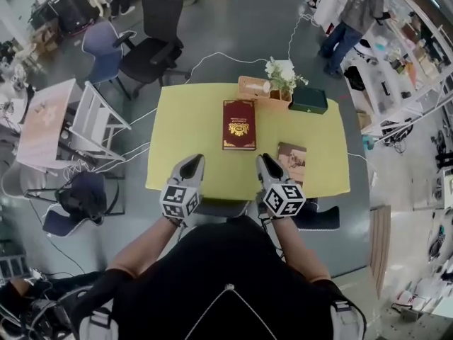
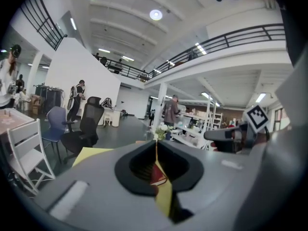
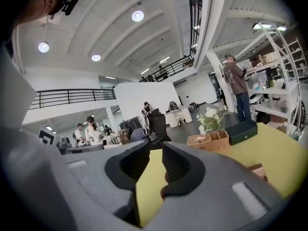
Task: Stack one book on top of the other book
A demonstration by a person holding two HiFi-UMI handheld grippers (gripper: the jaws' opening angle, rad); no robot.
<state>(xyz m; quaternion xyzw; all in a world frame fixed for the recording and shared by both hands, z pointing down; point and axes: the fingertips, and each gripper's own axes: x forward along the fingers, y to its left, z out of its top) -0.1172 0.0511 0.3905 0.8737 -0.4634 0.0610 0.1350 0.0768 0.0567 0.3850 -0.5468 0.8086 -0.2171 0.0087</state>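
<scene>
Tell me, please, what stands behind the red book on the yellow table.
Behind the red book stand a wicker basket, white flowers and a dark green box. The basket's contents are too small to tell.

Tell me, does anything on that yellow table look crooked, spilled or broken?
Nothing looks spilled or broken. The red book lies straight; the brown book, to its right and nearer the person, seems slightly turned.

Head view: cover print on the red book (image 1: 239, 124) is too small to read. Near-left corner of the brown book (image 1: 294, 157) is hidden behind the right gripper (image 1: 269, 163).

Left gripper view: the red book shows only as a sliver past the closed fingers (image 2: 132, 170) of the left gripper (image 2: 155, 146).

Right gripper view: the brown book is mostly hidden by the gripper's body.
</scene>
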